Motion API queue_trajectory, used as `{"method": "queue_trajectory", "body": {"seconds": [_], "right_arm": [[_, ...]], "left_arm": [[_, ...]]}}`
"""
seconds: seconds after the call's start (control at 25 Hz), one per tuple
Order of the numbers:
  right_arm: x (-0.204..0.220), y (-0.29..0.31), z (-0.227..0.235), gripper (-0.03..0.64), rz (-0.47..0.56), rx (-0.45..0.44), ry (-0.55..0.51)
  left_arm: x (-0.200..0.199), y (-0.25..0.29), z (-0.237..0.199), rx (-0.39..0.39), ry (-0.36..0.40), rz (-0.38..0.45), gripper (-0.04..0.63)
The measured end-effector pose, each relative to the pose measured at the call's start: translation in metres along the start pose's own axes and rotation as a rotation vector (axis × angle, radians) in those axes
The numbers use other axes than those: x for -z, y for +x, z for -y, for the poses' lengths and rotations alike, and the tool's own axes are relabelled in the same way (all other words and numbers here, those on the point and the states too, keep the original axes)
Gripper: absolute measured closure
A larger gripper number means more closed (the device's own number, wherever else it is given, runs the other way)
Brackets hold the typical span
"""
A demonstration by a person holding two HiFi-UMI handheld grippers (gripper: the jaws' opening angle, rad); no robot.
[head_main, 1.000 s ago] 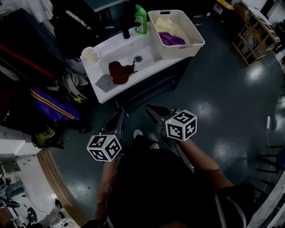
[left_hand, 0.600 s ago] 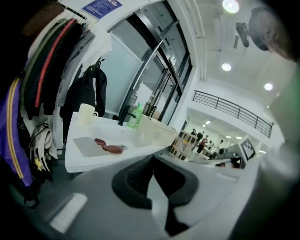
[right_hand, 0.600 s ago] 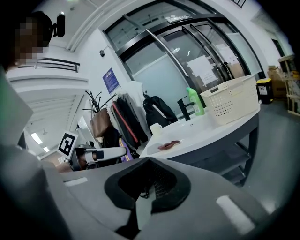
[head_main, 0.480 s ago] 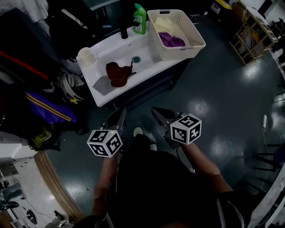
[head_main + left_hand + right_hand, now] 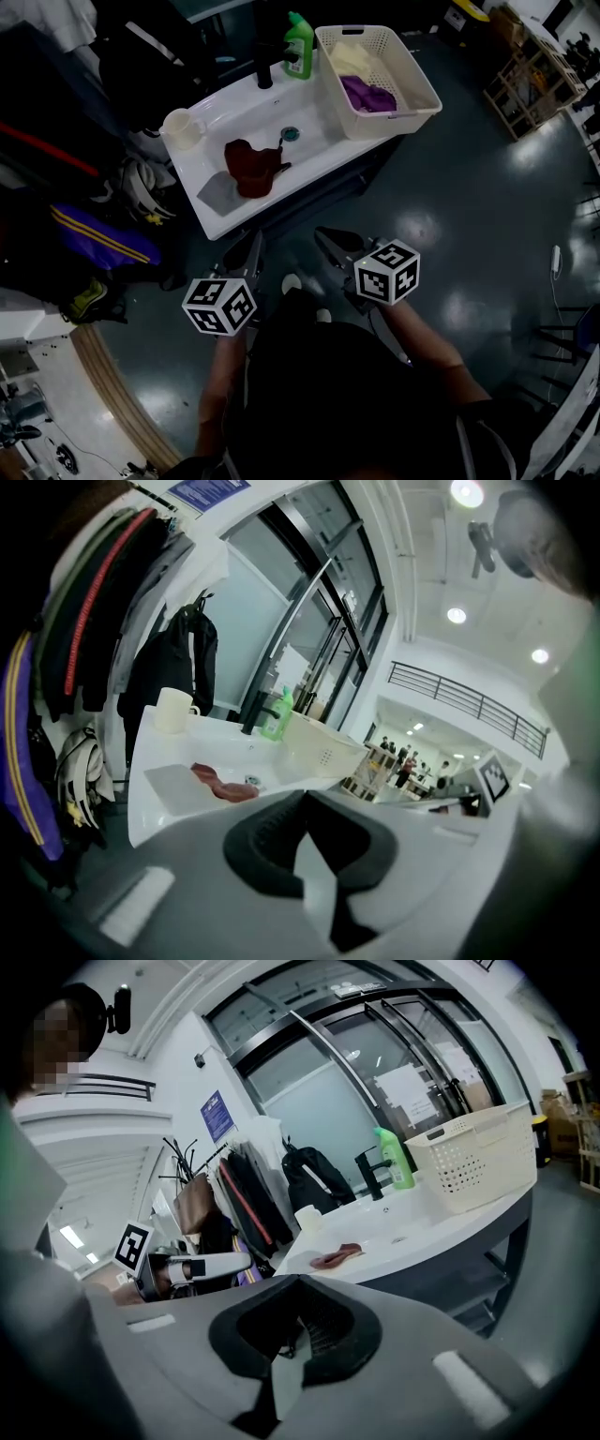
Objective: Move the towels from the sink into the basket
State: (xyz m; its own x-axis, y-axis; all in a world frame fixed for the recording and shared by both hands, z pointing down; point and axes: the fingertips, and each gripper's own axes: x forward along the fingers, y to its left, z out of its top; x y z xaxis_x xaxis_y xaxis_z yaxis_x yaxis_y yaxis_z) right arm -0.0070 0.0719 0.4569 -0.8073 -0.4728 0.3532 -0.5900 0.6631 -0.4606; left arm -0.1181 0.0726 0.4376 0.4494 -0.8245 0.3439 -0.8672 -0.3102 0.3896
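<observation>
Since a second ago the white sink [image 5: 323,141] and the basket [image 5: 392,120] have slid a little to the right in the head view. Both hand-held grippers stay low in that view, close to the person's body, with only a small shift.

At the sink's left end stands a pale cup [image 5: 178,127]. A dark red towel [image 5: 251,167] lies crumpled in the basin just right of it, beside the drain. A black faucet [image 5: 265,66] and a green bottle [image 5: 298,42] stand at the back edge. The cream basket sits on the sink's right end, with a purple towel [image 5: 370,94] and a pale yellow towel [image 5: 352,54] inside it.

The left hand-held gripper [image 5: 251,255] is over the dark floor [image 5: 469,206], well apart from the sink's front edge, and points toward it. In the left gripper view its jaws [image 5: 306,797] are together with nothing between them. The red towel shows ahead and to the left in the basin, untouched.

The right hand-held gripper [image 5: 330,240] is just to the right of the left one, also short of the sink. In the right gripper view its jaws [image 5: 302,1277] are pressed together and empty. The red towel lies ahead on the white surface, and the basket stands further right.
</observation>
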Motion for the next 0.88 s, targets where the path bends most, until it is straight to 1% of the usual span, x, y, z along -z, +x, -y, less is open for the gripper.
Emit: {"method": "queue_trajectory", "body": {"seconds": [0.36, 0.76, 0.88], "right_arm": [[-0.02, 0.033, 0.009, 0.618, -0.012, -0.019, -0.016], [-0.032, 0.064, 0.017, 0.617, -0.042, -0.037, -0.034], [-0.036, 0.076, 0.014, 0.617, -0.053, -0.055, -0.047]], "left_arm": [[-0.016, 0.015, -0.03, -0.024, -0.02, 0.004, 0.598], [-0.028, 0.028, -0.058, -0.044, -0.029, 0.009, 0.598], [-0.032, 0.029, -0.069, -0.052, -0.039, 0.01, 0.598]]}}
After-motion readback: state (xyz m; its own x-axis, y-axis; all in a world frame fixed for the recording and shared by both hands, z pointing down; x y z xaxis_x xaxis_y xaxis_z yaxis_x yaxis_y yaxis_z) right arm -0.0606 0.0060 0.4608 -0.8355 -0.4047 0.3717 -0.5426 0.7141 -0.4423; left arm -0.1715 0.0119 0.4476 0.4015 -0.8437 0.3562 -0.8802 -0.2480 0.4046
